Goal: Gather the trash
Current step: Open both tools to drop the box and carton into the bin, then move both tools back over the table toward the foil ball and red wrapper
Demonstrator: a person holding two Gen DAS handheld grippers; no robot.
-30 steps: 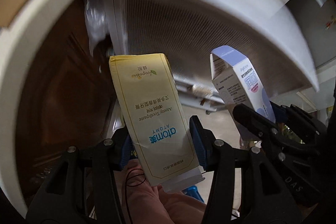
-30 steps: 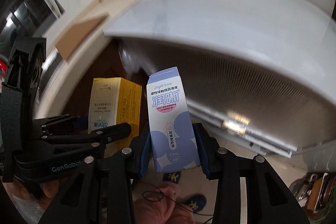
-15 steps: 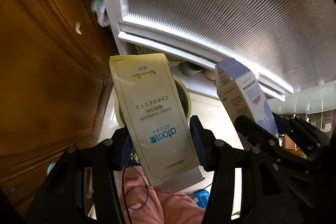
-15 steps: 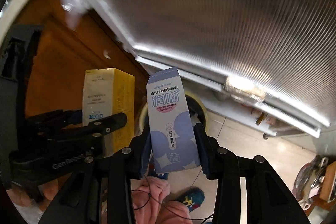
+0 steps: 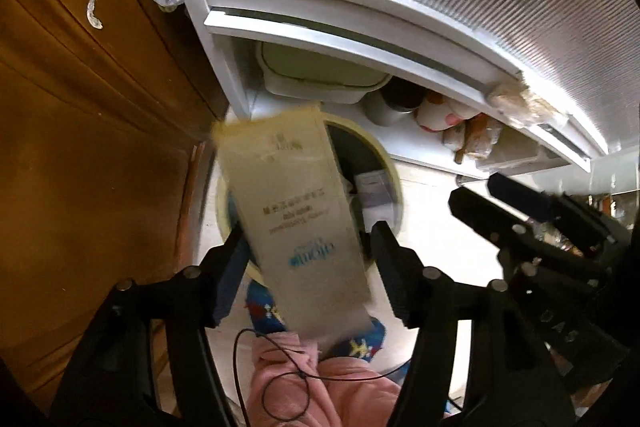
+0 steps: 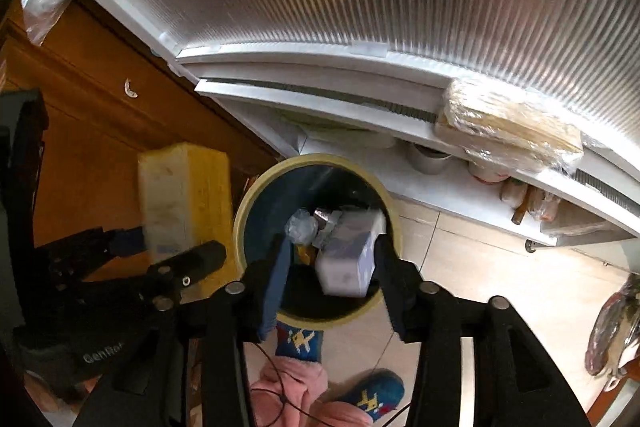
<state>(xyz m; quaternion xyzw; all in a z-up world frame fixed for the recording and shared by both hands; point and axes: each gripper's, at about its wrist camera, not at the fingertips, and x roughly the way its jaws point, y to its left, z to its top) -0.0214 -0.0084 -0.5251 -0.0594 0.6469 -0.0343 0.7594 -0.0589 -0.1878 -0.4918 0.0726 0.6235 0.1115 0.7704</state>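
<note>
Both grippers point down over the yellow-rimmed trash bin [image 6: 256, 195] standing on the floor [image 6: 480, 267] by the wooden cabinet [image 5: 80, 147]. The left gripper [image 5: 308, 263] is opening, its pads clear of the blurred yellow toothpaste box [image 5: 296, 223] between them above the bin's rim. The right gripper [image 6: 328, 267] is opening too, the blurred white-and-purple box [image 6: 346, 259] loose between its fingers over the bin's mouth, above crumpled trash [image 6: 302, 227] inside.

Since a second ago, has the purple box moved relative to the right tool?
Yes. The purple box has slipped from the opening right tool, tilted, falling into the bin below.
</note>
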